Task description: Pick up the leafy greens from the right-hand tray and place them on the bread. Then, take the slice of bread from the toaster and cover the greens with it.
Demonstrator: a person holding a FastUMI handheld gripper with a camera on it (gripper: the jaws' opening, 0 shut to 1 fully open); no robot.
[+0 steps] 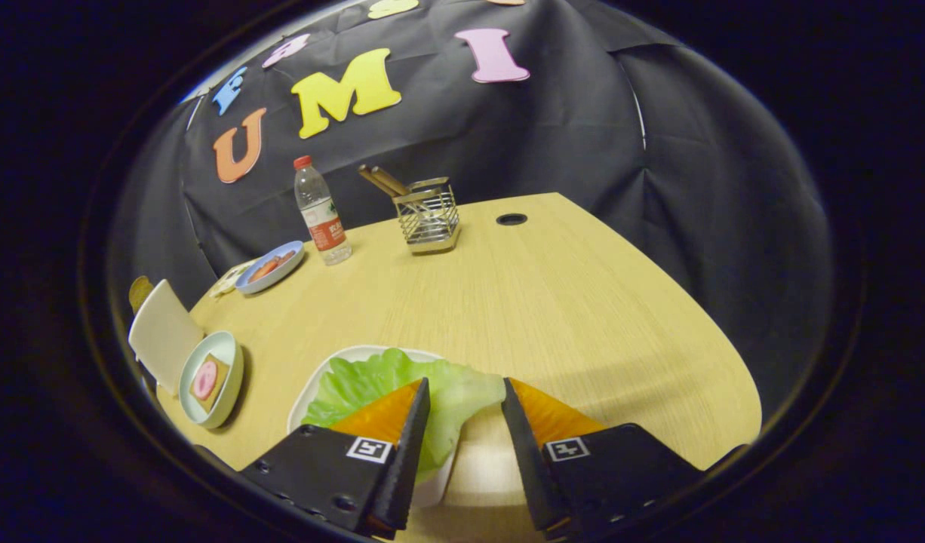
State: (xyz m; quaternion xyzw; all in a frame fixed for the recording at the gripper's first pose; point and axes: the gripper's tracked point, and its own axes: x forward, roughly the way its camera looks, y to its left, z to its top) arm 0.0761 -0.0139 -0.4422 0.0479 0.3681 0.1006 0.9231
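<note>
The gripper has its two fingers spread apart, gripping nothing. The left finger lies over the crinkled, pale green lettuce leaf; the right finger is over bare wood just beside the leaf's edge, and part of the leaf shows in the gap between them. The leaf lies in a shallow white tray directly under and ahead of the fingers.

Off to the left of the tray, a round pale green plate carries a square slice of bread with a pink round of meat on it. Just beyond that plate stands a cream-coloured toaster with a brown slice of bread poking up behind it. Further back are a light blue dish holding red slices, a clear plastic water bottle with a red cap, and a wire-mesh metal holder with wooden chopsticks leaning out.

Everything rests on a light wood-grain table with a curved edge and a dark round cable hole near its far side. Black cloth hangs behind and around the table, creased in folds.
</note>
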